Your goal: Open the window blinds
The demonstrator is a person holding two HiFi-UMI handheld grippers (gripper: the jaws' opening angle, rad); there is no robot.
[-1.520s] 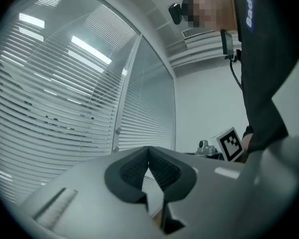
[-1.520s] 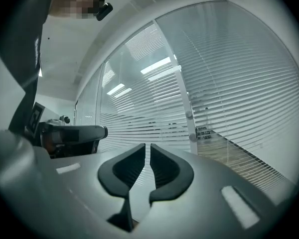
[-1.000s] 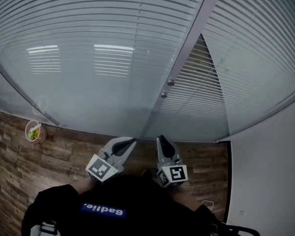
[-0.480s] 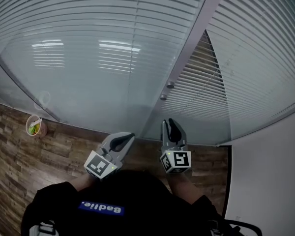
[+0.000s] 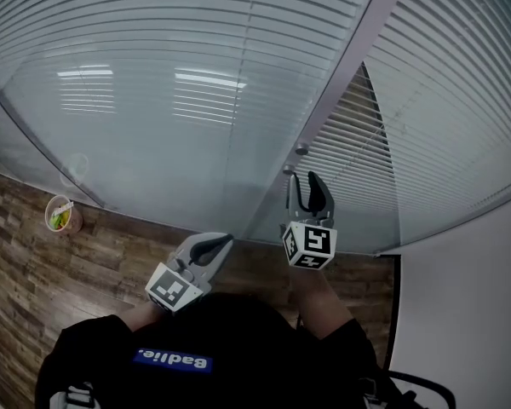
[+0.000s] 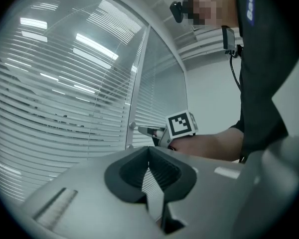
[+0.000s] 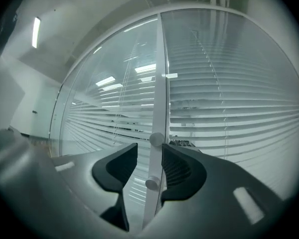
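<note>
1. Person's dark top (image 5: 204,348): nearest, at 6 o'clock in the head view.
2. Left gripper (image 5: 225,242): at 7 o'clock of the other gripper, low over the wood floor (image 5: 34,296). Jaws pressed together at the tips, nothing between them. Idle.
3. Right gripper (image 5: 305,186): raised toward the glass. Jaws spread and empty, having just been opening. In its own view they stand either side of the frame post (image 7: 158,83), apart from it.
4. Lower knob (image 7: 151,184) and upper knob (image 7: 156,139): on the post, the upper one level with the jaw tips and the lower one further down the gap between the jaws. In the head view they sit at 12 o'clock of the right gripper.
5. Blinds (image 5: 153,41): behind the glass, beyond the post. Slats lowered across the panes on both sides.
6. Cup (image 5: 60,216): on the floor at 9 o'clock, well apart.

Step in hand, as judged: approach to a knob; blinds not yet opened.
Next move calls for: easing forward until one knob lies between the pads, closing on it squarely, then turning.
Change from the earlier frame: right gripper has climbed from the floor line toward 12 o'clock with its jaws wider; left gripper has kept its place.
</note>
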